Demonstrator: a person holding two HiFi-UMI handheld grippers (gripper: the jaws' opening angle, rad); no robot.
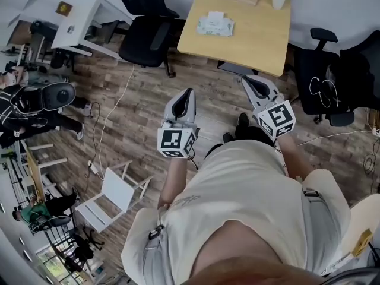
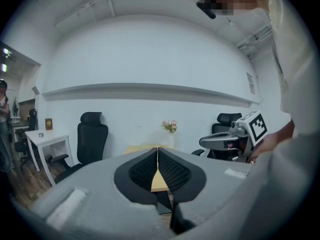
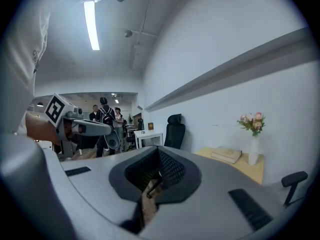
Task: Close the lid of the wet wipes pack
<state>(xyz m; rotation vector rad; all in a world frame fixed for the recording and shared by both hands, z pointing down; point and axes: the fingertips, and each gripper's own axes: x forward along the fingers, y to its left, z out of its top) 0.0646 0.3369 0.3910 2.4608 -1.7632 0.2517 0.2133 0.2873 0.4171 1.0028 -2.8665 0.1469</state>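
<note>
Person is wearing an off-white short-sleeve tee [image 1: 249, 183] and pale trousers [image 1: 323, 218]; left gripper [image 1: 189, 92] and right gripper [image 1: 247, 79] are showing grey shells, black ribbed pads [image 2: 142, 171], black-and-white marker cubes [image 1: 176, 142]

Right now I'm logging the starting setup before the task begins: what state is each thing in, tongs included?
Left tongs: shut, empty, held in the air.
Right tongs: shut, empty, held in the air.
Wet wipes pack: flat on the wooden table, untouched; white lid looks flipped up, too small to be sure.
Vase: upright, holding flowers.
Book: closed, lying flat.
</note>
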